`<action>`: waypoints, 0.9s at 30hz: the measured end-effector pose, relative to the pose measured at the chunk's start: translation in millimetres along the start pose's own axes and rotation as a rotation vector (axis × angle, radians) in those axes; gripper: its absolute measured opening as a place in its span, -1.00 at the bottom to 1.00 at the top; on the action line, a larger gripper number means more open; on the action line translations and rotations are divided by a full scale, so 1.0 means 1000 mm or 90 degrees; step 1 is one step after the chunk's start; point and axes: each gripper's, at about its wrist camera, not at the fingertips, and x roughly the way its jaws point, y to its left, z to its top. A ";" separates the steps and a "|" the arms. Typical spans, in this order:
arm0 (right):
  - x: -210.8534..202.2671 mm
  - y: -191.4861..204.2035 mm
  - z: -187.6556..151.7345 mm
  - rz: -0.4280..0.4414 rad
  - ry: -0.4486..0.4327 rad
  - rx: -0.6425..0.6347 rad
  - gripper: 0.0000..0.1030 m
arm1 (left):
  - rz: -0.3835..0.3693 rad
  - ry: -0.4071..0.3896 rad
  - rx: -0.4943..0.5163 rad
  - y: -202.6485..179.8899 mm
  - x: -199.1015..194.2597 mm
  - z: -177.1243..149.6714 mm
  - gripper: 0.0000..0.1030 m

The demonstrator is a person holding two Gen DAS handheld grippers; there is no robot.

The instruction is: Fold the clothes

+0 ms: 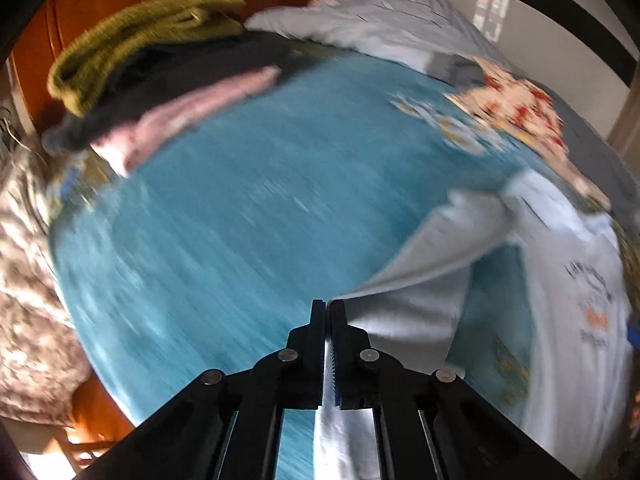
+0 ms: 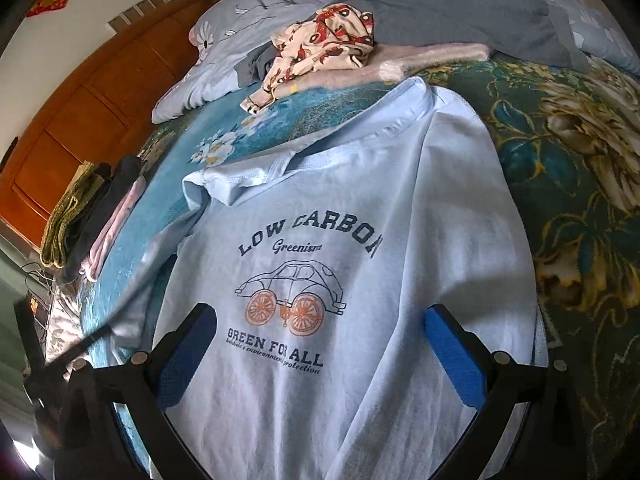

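- Pale blue T-shirt lay spread front-up on teal floral bedspread; left side pulled up.
- Left gripper pressed together, pinching T-shirt edge between pads.
- Right gripper spread wide above printed chest; blue pads apart, holding nothing.
- Print read "LOW CARBON", "Greenism", "GREEN FOR ALL"; small line beneath only partly legible.
- Folded stack near wooden headboard; car-patterned garment beyond the collar.
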 end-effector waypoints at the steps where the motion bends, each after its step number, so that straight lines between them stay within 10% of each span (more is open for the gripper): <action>1: 0.002 -0.001 0.000 0.000 0.001 0.002 1.00 | 0.007 -0.003 -0.001 0.003 0.001 0.009 -0.94; 9: 0.006 -0.004 0.005 0.000 0.008 0.003 1.00 | 0.066 0.000 -0.021 0.037 0.025 0.077 -0.94; 18: 0.012 0.000 0.009 -0.005 0.013 -0.002 1.00 | -0.113 0.036 -0.006 0.031 0.030 0.052 -0.90; 22: 0.014 0.003 0.010 -0.005 0.016 -0.012 1.00 | -0.131 0.059 -0.024 0.047 0.036 0.038 -0.10; 27: 0.017 0.004 0.009 -0.010 0.018 -0.008 1.00 | -0.164 0.082 -0.070 0.062 0.037 0.020 -0.08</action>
